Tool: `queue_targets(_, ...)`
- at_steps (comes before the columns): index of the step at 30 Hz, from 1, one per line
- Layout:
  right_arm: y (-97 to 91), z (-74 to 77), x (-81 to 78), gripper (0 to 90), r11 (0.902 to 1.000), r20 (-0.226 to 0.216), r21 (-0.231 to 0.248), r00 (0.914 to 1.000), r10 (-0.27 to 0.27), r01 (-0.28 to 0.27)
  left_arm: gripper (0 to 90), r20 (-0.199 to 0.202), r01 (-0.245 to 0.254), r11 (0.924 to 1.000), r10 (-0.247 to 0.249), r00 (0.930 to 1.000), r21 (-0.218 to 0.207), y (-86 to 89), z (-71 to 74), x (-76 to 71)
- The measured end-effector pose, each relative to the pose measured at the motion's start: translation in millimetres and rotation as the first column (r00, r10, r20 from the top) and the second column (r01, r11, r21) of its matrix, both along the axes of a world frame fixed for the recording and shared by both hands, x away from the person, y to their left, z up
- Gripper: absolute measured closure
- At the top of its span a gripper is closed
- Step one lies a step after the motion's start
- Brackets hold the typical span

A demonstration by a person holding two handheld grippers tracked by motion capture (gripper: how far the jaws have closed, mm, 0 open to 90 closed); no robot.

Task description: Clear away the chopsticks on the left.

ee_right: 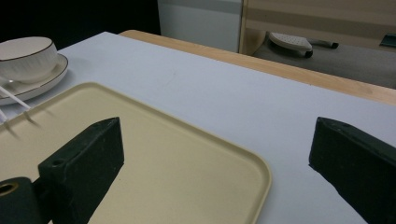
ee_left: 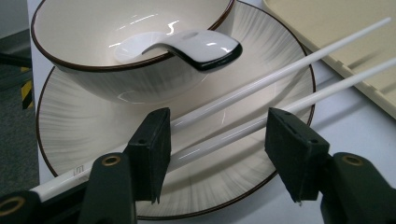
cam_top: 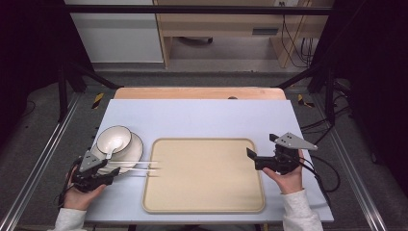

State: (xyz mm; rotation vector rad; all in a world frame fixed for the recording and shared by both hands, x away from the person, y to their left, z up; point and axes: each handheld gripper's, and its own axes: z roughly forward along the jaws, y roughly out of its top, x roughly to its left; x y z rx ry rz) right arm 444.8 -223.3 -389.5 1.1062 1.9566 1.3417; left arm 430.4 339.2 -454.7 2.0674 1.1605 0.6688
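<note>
A cream bowl (cam_top: 115,137) with a dark rim stands on a matching plate (cam_top: 136,150) at the table's left. A white spoon (ee_left: 187,44) hangs over the bowl's rim. Two white chopsticks (ee_left: 280,74) lie from the plate across to the left edge of the beige tray (cam_top: 204,175). My left gripper (cam_top: 110,167) is open at the plate's near side, its jaws either side of the chopsticks' near ends (ee_left: 217,140). My right gripper (cam_top: 262,146) is open over the tray's right edge (ee_right: 215,154), holding nothing.
A pale blue-white cover (cam_top: 202,118) lies over the wooden table (cam_top: 199,93). Black frame posts and metal rails flank both sides. Cables trail on the floor at the right. A cabinet stands behind the table.
</note>
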Motion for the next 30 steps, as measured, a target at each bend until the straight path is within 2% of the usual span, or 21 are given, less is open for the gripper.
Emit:
queue_targets(9,0.4,-0.4,0.3,3.4,1.0,-0.001,-0.002,1.0,0.0,0.0,51.6,-0.021,0.011,0.999,-0.011,0.9997,0.043,-2.7,-0.1,1.6)
queue_targets(17,0.7,-1.0,0.8,3.4,1.0,-0.004,-0.005,1.0,-0.001,0.001,64.3,-0.036,0.037,0.9986,-0.036,0.9987,0.037,-4.5,2.6,1.7)
queue_targets(25,1.2,-1.4,1.0,3.4,1.0,-0.008,-0.007,1.0,0.0,0.0,72.5,-0.053,0.069,0.9966,-0.067,0.9963,0.044,-8.7,4.6,2.5)
queue_targets(30,1.3,-1.5,1.2,3.4,1.0,-0.007,-0.008,1.0,0.001,-0.001,77.1,-0.063,0.083,0.996,-0.08,0.9948,0.034,-11.3,4.6,3.2)
